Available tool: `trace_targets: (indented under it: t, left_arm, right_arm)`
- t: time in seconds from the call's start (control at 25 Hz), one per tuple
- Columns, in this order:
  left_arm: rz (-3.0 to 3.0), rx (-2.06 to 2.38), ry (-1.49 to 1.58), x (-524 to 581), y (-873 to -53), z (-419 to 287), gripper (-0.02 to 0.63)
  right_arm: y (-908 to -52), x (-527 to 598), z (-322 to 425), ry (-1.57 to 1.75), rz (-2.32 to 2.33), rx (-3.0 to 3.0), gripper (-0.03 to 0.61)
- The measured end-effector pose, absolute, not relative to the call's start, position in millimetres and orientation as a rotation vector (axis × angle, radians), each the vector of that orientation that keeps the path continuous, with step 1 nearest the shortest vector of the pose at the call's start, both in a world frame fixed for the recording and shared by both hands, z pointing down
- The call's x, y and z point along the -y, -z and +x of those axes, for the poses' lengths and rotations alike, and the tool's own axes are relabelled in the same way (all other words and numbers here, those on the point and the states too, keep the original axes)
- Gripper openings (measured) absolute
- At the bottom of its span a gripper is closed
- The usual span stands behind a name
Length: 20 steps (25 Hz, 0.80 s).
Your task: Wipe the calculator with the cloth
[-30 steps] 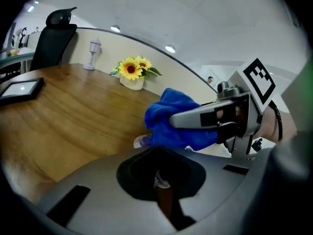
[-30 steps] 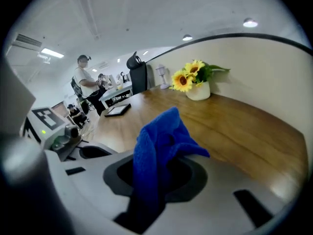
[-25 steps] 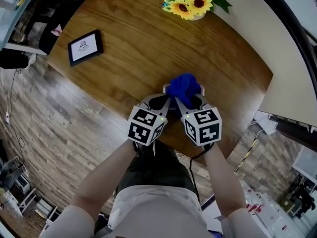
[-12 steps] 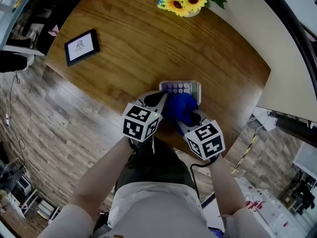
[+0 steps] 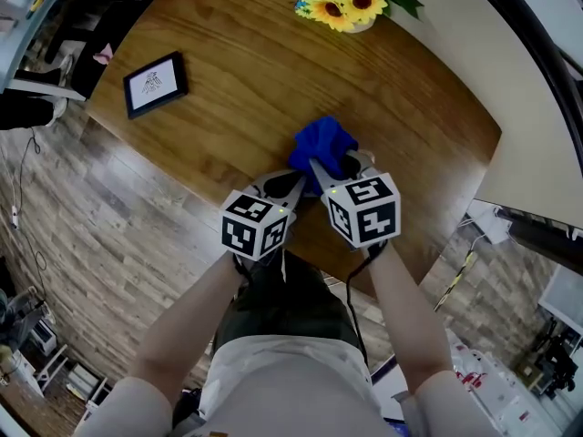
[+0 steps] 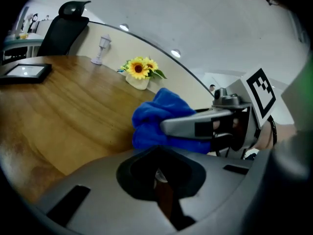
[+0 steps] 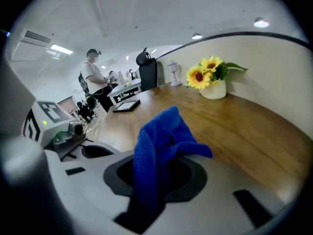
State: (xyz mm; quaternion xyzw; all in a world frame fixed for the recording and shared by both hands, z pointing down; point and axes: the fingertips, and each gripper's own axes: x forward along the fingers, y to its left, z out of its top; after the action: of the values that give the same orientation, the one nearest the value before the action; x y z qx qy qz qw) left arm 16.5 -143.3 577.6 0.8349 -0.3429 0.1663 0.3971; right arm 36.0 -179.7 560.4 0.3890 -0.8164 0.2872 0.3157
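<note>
A bunched blue cloth [image 5: 321, 146] lies on the round wooden table [image 5: 237, 89] and covers the calculator, which is hidden now. My right gripper [image 5: 335, 169] is shut on the cloth [image 7: 161, 141], which hangs out of its jaws [image 7: 149, 199]. My left gripper [image 5: 299, 182] sits just left of the cloth with its jaws drawn together; whether it pinches anything cannot be made out. In the left gripper view the cloth [image 6: 156, 119] and the right gripper [image 6: 210, 126] lie just ahead of my left gripper [image 6: 164, 190].
A vase of sunflowers [image 5: 351, 3] stands at the table's far edge, and a black picture frame [image 5: 157, 85] lies at the far left. The near table edge runs just under both grippers. An office chair [image 6: 68, 13] and a person [image 7: 93, 77] are beyond the table.
Half a second ago the cloth was pulled toward me and the calculator's keys showed; now the right gripper has pushed the cloth back up over it. The left gripper barely moved.
</note>
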Motion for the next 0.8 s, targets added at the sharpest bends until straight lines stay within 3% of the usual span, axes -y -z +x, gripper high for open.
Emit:
trace_targets:
  t: [0.24, 0.8]
  left_arm:
    - [2.113, 0.861, -0.405, 142.9, -579.0, 15.0, 0.002]
    - [2.064, 0.876, -0.352, 144.2, -579.9, 11.0, 0.002]
  right_arm:
    - [-568.7, 159.8, 32.7, -0.941, 1.024, 2.152, 0.1]
    - [-576.7, 70.6, 41.8, -0.97, 0.683, 2.039, 0.104]
